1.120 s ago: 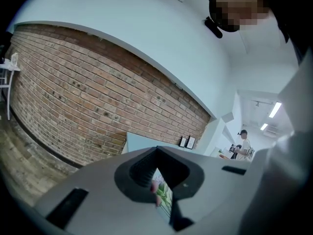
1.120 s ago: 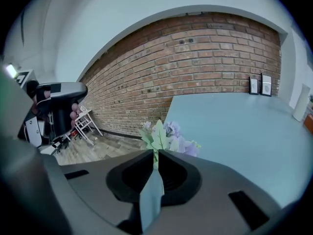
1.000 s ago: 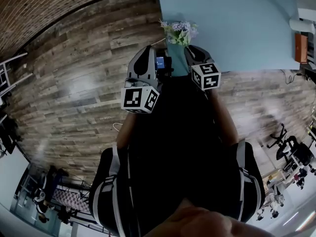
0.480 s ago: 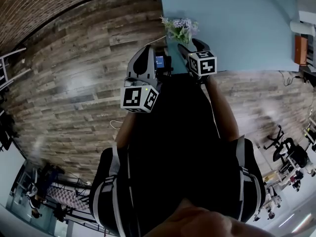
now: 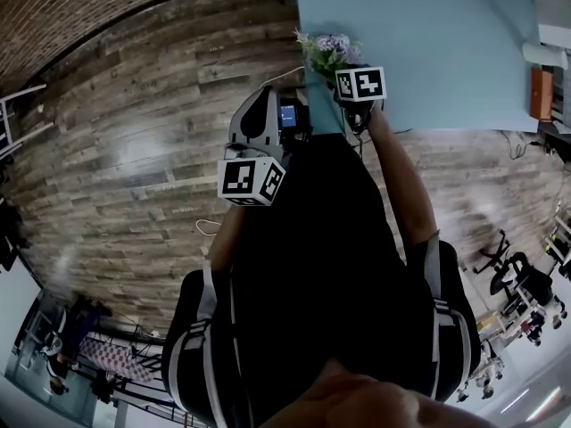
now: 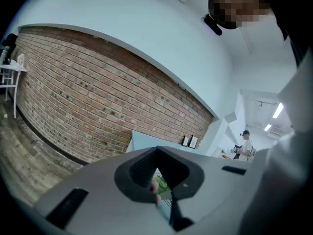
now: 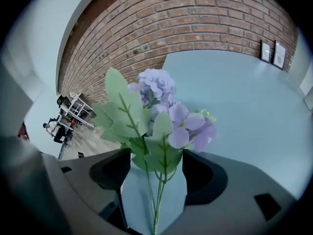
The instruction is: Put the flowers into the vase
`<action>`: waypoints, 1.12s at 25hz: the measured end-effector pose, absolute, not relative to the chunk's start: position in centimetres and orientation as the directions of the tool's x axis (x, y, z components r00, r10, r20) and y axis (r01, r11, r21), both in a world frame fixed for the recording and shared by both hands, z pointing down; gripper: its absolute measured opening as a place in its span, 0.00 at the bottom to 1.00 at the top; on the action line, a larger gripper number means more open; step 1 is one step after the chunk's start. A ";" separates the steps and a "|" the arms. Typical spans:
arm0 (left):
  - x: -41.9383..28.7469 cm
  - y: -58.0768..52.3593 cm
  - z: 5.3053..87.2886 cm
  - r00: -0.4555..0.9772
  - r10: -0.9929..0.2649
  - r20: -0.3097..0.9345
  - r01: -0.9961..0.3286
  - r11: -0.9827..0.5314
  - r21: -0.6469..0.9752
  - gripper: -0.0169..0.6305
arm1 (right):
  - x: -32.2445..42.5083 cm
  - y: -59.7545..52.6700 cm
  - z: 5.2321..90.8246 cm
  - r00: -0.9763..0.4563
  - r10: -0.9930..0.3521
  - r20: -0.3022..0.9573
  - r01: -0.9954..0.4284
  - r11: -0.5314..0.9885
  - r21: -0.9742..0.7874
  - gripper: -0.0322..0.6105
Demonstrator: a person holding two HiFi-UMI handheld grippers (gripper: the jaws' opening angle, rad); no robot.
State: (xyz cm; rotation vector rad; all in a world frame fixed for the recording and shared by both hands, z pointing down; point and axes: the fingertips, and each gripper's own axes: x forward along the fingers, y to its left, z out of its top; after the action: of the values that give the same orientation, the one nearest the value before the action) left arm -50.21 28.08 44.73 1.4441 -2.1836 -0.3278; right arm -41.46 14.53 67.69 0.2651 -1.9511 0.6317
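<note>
- Flowers (image 5: 328, 50) are kept at the near edge of the light-blue table (image 5: 428, 34), as they were a second ago.
- The right gripper (image 5: 350, 68) has been carried forward to the blooms. Its jaws are spread, and the thin green stems (image 7: 155, 199) stand between them, touched by neither.
- The left gripper (image 5: 266, 96) has not been shifted, and its jaws are pressed together at the tips.
- The stems' lower ends are cut off in the right gripper view and covered by the marker cube (image 5: 361, 85) in the head view.
</note>
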 end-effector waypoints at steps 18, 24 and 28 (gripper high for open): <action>-52.8 30.4 45.6 -0.335 -0.901 0.275 -0.770 0.430 0.471 0.09 | -44.1 15.4 67.9 -0.466 0.181 0.866 -0.453 0.792 -0.409 0.25; -52.7 29.6 45.9 -0.281 -0.921 0.269 -0.789 0.381 0.481 0.09 | -44.5 14.2 59.2 -0.762 -0.010 0.647 -0.451 0.726 -0.520 0.26; -52.1 28.2 46.0 -0.209 -0.943 0.260 -0.809 0.316 0.495 0.09 | -43.3 13.7 52.0 -0.878 -0.214 0.429 -0.448 0.685 -0.574 0.26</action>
State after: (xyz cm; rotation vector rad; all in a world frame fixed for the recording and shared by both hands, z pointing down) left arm -52.09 28.23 45.98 1.5434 -2.0742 -0.3419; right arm -43.30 13.72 52.02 0.5217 -2.5703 1.0014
